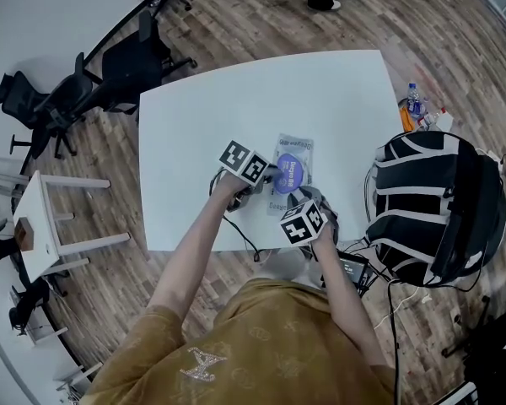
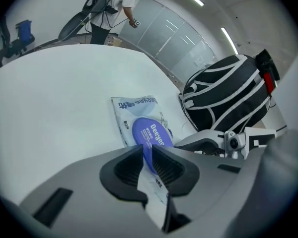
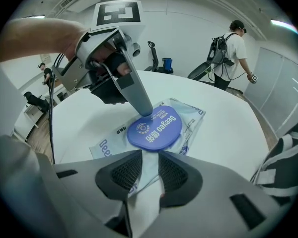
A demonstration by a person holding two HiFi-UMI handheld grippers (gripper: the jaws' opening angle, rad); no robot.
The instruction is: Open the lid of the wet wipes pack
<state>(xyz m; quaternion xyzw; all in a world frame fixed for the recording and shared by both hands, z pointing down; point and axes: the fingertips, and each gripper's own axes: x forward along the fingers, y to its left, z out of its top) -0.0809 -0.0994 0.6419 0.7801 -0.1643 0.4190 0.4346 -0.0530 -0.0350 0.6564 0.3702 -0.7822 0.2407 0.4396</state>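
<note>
Clamped between the closed jaws of the right gripper (image 3: 150, 158) is the near end of the wet wipes pack (image 1: 290, 172), laid on the white table (image 1: 236, 108). Its blue lid (image 3: 155, 128) (round, printed) is pinched at the rim by the left gripper (image 2: 147, 155), jaws shut.

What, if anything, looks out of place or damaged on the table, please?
Nothing is spilled or damaged. The only oddity is the pack: its near end is bunched up off the table, clamped by the right gripper, while the left gripper pinches the rim of the lid, which looks flat and shut.
</note>
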